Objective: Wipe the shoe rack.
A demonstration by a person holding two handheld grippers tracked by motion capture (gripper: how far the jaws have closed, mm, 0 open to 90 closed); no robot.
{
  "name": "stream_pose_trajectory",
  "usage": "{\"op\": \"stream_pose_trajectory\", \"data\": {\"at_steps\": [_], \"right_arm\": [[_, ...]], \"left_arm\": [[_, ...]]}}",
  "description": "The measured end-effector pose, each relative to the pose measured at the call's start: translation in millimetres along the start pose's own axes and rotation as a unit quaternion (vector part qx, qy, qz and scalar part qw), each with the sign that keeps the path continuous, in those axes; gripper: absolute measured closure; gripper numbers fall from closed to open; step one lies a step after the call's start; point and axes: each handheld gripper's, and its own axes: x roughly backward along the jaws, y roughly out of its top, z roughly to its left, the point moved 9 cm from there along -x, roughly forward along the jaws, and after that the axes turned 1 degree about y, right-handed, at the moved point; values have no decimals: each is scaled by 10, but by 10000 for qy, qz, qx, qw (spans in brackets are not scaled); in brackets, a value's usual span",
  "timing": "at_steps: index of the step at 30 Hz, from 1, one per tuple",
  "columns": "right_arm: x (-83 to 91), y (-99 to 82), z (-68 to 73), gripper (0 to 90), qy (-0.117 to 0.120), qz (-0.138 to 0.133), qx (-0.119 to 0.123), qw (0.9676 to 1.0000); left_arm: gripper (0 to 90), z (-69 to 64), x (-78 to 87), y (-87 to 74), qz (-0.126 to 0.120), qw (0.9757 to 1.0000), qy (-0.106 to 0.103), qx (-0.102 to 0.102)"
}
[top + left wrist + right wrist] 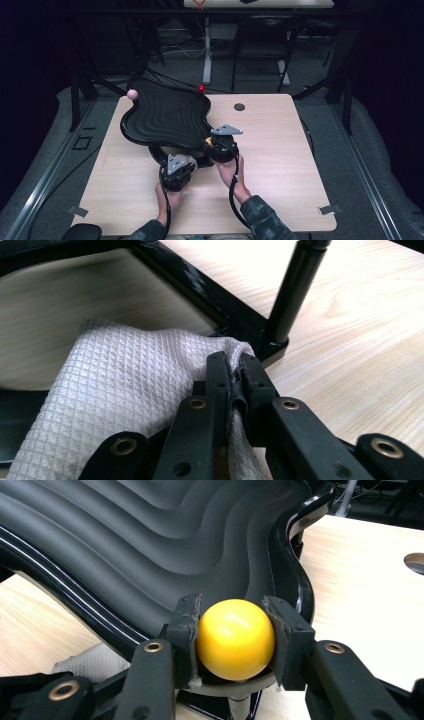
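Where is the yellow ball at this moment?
The yellow ball sits between the right gripper's pads at the near corner of the black wavy tray, right of the left gripper.

The black wavy tray (165,117) stands on legs (295,287) over the table's (280,150) left-centre, blocking its far-left part. Beneath the tray a low gap stays passable between legs, partly taken by a cloth (125,390). The table's right half lies open, as does the near edge outside both forearms.
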Motion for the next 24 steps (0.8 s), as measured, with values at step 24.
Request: {"op": "stream_pose_trajectory", "data": {"at_steps": [24], "right_arm": [[0,1,-3,600,-21,1,23,10000]], "left_arm": [[846,-252,-112,29,84,9994,-325,-25]]}}
